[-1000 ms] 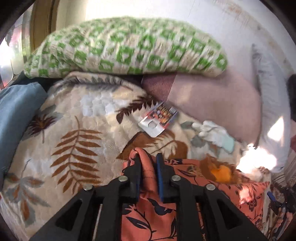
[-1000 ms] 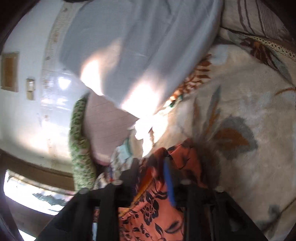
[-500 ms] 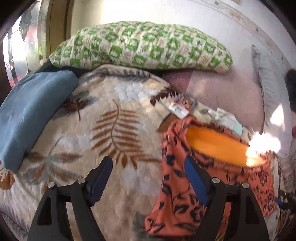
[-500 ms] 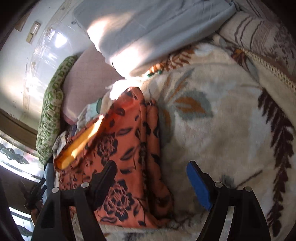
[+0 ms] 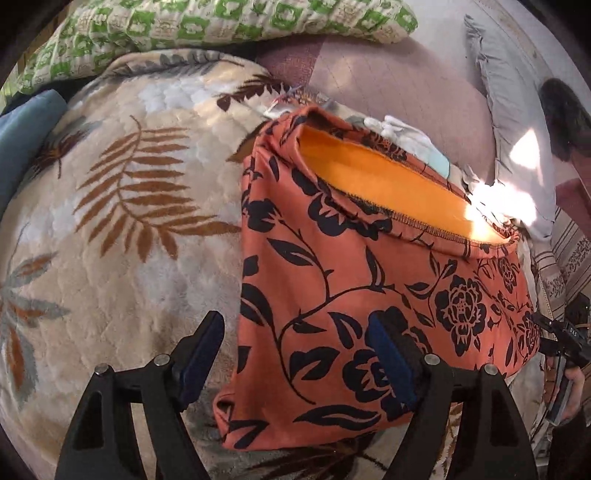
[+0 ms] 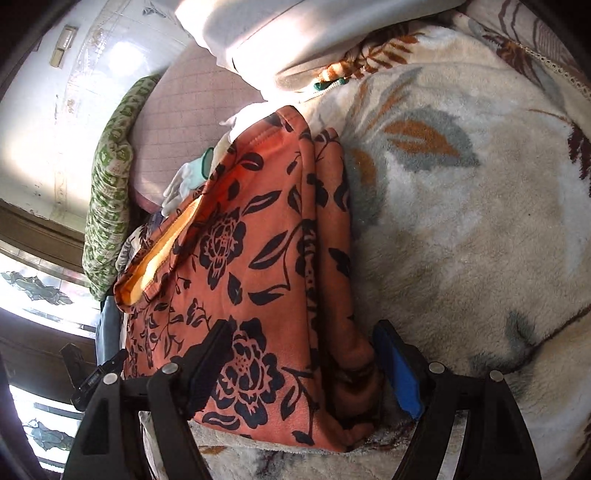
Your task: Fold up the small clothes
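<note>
An orange-red garment with black flowers [image 5: 369, 280] lies folded on the cream leaf-pattern blanket [image 5: 122, 229], its plain orange lining showing at the far hem. My left gripper [image 5: 295, 354] is open above the garment's near left corner, and the pads do not touch the cloth. In the right wrist view the same garment [image 6: 258, 266] shows its doubled right edge. Over that near edge my right gripper [image 6: 304, 369] stands open, also clear of the cloth. Each gripper appears small and dark at the edge of the other's view.
A green-and-white pillow [image 5: 221, 22], a pink pillow [image 5: 406, 92] and a grey pillowcase [image 5: 517, 110] line the far side. White gloves [image 5: 410, 134] and a small packet [image 5: 295, 101] lie just behind the garment. Blue cloth [image 5: 22, 140] sits at the left.
Both grippers were shut on the garment's raised edge; they have let go and opened wide. The garment now lies flat and folded, and both grippers have dropped toward its near edge.
</note>
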